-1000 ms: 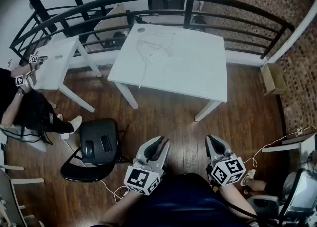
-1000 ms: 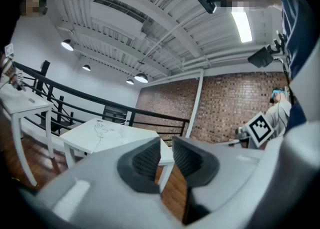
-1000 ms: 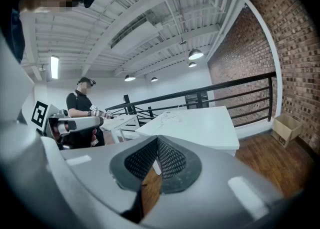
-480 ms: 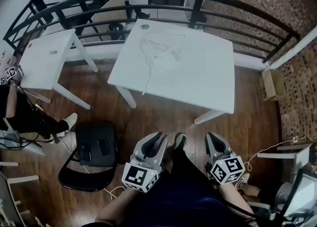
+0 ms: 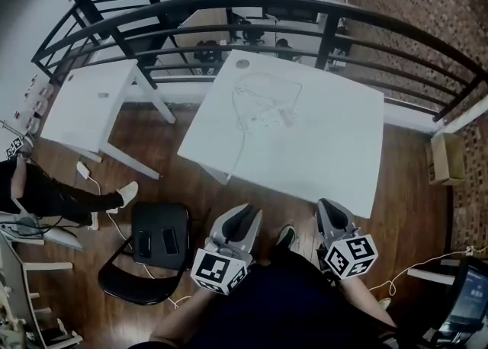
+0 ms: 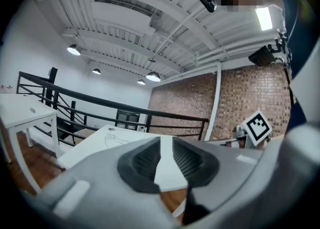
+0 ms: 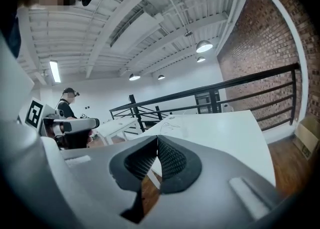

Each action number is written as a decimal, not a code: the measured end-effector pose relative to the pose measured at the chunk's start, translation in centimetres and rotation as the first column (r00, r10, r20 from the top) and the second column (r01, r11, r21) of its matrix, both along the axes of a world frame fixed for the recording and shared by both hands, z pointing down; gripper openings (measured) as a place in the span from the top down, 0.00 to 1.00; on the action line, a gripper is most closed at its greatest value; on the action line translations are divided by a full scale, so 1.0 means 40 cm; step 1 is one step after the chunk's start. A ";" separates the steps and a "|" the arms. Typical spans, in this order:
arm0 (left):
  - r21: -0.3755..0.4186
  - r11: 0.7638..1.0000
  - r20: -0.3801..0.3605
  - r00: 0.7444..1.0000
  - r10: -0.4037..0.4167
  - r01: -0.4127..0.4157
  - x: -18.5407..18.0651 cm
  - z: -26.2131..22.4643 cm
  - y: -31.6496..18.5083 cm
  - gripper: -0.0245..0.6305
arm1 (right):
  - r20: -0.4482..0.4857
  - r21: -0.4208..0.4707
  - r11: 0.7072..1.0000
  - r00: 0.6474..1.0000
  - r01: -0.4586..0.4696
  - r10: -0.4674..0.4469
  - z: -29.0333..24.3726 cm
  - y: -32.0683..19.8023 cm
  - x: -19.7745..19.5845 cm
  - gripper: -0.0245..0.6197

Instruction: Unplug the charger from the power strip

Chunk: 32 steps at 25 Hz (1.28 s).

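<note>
Left gripper [image 5: 242,216]: hovering over the wood floor [image 5: 191,187] just short of the bench's near edge, pointing at 12 o'clock.
Left fingers [image 6: 145,160]: standing narrowly apart and gripping nothing. I'm seeing only bench top through the gap.
Right gripper [image 5: 329,210]: hanging at 3 o'clock of the left one, also pointing at 12 o'clock.
Right fingers [image 7: 172,160]: pressing tip to tip with nothing between them.
Bench [image 5: 335,142]: white, lying at 12 o'clock of both grippers.
Power strip [image 5: 268,119]: showing as a small white cluster on the bench's far half, at 12 o'clock of the left gripper and well apart from both grippers.
Charger: sitting somewhere in that cluster, but too small for me to be separating it from the strip.
Cable [image 5: 242,142]: looping round the cluster and trailing toward 6 o'clock to the bench's near edge.
Chair [image 5: 156,241]: black, standing at 9 o'clock of the left gripper.
Railing [image 5: 229,4]: running behind the bench at 12 o'clock.
</note>
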<state>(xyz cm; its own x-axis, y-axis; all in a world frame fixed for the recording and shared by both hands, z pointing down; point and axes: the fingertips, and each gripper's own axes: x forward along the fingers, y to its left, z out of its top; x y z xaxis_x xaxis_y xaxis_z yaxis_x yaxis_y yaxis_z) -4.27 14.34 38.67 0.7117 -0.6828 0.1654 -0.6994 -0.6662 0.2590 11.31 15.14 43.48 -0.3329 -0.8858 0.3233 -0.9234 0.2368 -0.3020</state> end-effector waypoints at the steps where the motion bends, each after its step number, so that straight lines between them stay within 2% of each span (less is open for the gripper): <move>1: 0.005 1.000 0.007 1.000 -0.009 0.009 0.026 -0.007 -0.024 0.85 | 0.005 0.001 1.000 1.000 0.007 -0.007 -0.003 -0.027 0.025 0.95; 6: 0.036 0.998 0.057 0.997 -0.054 0.052 0.105 -0.004 -0.108 0.85 | 0.021 -0.007 1.000 1.000 0.023 -0.023 0.008 -0.124 0.114 0.94; 10: 0.007 0.999 0.085 0.995 -0.053 0.052 0.114 0.018 -0.158 0.85 | 0.000 -0.016 0.999 1.000 0.031 -0.031 0.024 -0.173 0.129 0.94; 15: 0.020 0.998 0.123 0.991 -0.061 0.059 0.100 0.073 -0.265 0.84 | -0.058 -0.042 0.999 0.998 0.028 -0.031 0.073 -0.256 0.136 0.94; 18: 0.004 0.999 0.139 0.990 -0.038 0.037 0.098 0.110 -0.331 0.82 | -0.092 -0.071 0.997 0.996 0.011 -0.018 0.093 -0.304 0.140 0.94; 22: -0.034 0.999 0.155 0.988 0.008 -0.002 0.096 0.155 -0.422 0.80 | -0.139 -0.115 0.993 0.990 -0.013 -0.003 0.117 -0.381 0.126 0.80; 28: -0.048 0.997 0.231 0.971 0.062 -0.053 0.083 0.259 -0.523 0.75 | -0.218 -0.165 0.985 0.976 -0.040 0.003 0.175 -0.492 0.094 0.68; 32: -0.088 0.993 0.291 0.952 0.100 -0.077 0.097 0.339 -0.564 0.70 | -0.254 -0.193 0.981 0.967 -0.032 -0.019 0.221 -0.552 0.072 0.66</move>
